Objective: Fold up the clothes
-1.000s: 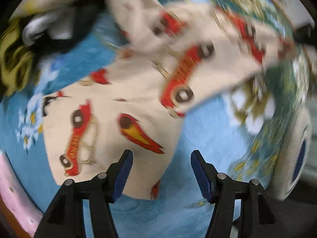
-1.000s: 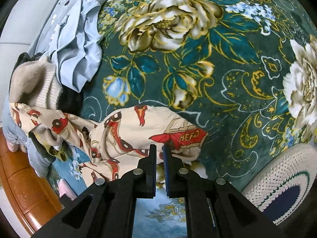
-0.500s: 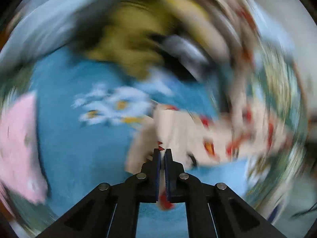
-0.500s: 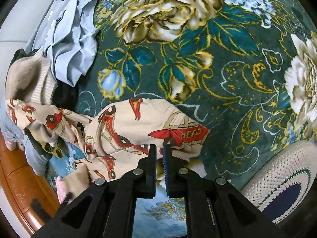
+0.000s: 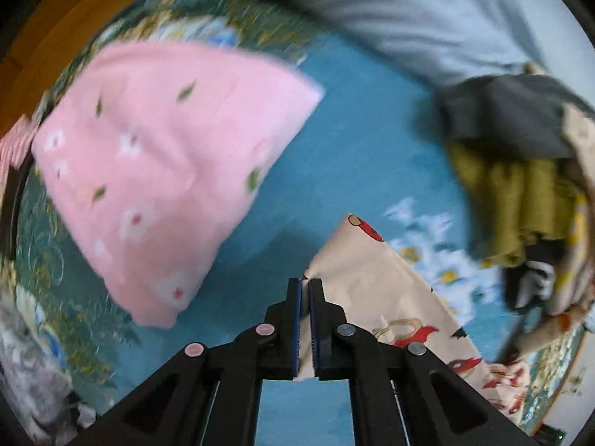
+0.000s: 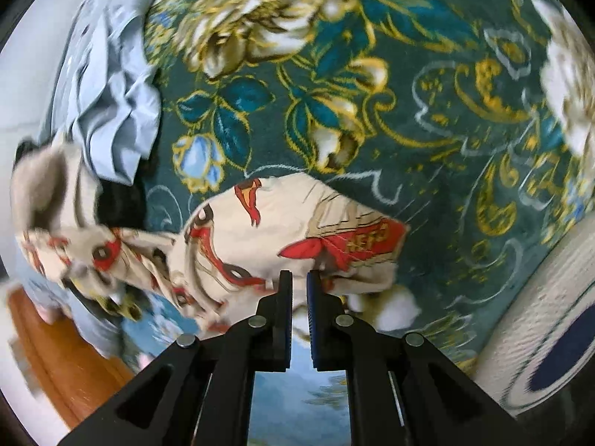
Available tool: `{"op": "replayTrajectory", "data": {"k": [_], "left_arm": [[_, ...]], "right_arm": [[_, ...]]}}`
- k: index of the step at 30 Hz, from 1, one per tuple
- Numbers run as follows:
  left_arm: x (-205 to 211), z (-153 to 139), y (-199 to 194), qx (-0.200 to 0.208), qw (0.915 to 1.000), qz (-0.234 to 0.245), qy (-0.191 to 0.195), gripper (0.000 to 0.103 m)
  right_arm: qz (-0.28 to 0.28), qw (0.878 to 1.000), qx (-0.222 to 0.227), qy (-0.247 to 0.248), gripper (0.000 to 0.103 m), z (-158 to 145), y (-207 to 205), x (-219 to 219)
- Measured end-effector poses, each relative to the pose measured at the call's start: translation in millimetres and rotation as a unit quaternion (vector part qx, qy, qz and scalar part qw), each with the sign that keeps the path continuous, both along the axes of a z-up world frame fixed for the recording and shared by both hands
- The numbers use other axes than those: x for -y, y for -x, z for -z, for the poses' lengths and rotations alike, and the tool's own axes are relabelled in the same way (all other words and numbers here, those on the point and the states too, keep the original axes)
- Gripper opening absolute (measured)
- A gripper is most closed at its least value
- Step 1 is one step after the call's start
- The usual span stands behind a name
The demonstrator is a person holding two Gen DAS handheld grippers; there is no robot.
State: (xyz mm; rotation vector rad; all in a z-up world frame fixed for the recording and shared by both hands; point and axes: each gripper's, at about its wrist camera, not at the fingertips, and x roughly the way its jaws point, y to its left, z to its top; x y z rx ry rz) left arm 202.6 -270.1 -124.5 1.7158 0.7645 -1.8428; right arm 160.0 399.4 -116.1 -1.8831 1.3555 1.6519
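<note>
The cream car-print garment (image 6: 282,230) lay rumpled on the plush floral blanket (image 6: 427,111), its length running sideways between the claws. The left claw (image 5: 305,290) pinched one thin corner, the right claw (image 6: 296,282) another edge, both nearly closed on cloth.

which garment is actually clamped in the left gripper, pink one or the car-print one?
The cream car-print garment: its edge runs between the shut fingers of the left gripper. The pink floral piece lies apart, up-left.

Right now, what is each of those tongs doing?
Left tongs: closed, pinching an edge of the cream car-print garment.
Right tongs: closed on another edge of the same garment.
</note>
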Motion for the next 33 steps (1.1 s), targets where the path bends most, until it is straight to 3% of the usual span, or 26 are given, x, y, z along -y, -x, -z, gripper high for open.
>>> {"op": "replayTrajectory", "data": {"k": [2, 4, 5, 6, 10, 13, 15, 17, 21, 25, 28, 33], "left_arm": [[1, 4, -7, 0.006, 0.9994, -0.029, -0.015, 0.008], [6, 6, -11, 0.009, 0.9969, -0.069, -0.037, 0.027], [6, 6, -12, 0.012, 0.9944, -0.093, -0.048, 0.044], [3, 4, -14, 0.011, 0.9909, -0.118, -0.063, 0.05], [-17, 21, -3, -0.017, 0.9683, -0.179, -0.174, 0.053], [-30, 45, 24, 0.006, 0.9597, -0.194, -0.203, 0.054], [-38, 63, 44, 0.033, 0.9599, -0.191, -0.202, 0.054], [-46, 81, 58, 0.079, 0.9606, -0.191, -0.186, 0.054], [-52, 103, 67, 0.116, 0.9522, -0.216, -0.182, 0.054], [-56, 108, 71, 0.138, 0.95, -0.227, -0.164, 0.051], [-60, 107, 76, 0.155, 0.9552, -0.209, -0.141, 0.04], [-62, 101, 71, 0.159, 0.9596, -0.199, -0.118, 0.009]], "right_arm": [[0.023, 1.0, 0.011, 0.013, 0.007, 8, 0, 2], [0.033, 0.999, 0.02, 0.018, 0.007, 13, -2, 4], [0.033, 0.999, 0.023, 0.018, 0.007, 15, -3, 6], [0.033, 0.999, 0.027, 0.018, 0.008, 17, -3, 7], [0.039, 0.998, 0.037, 0.017, 0.012, 23, -6, 9], [0.048, 0.998, 0.038, 0.017, 0.015, 25, -6, 7], [0.049, 0.998, 0.037, 0.018, 0.019, 25, -5, 5], [0.05, 0.998, 0.04, 0.017, 0.019, 25, -4, 2], [0.052, 0.998, 0.042, 0.012, 0.02, 23, -7, -5], [0.055, 0.997, 0.047, 0.007, 0.02, 23, -13, -13], [0.065, 0.997, 0.051, 0.006, 0.02, 23, -18, -19], [0.081, 0.995, 0.059, 0.011, 0.02, 23, -27, -23]]}}
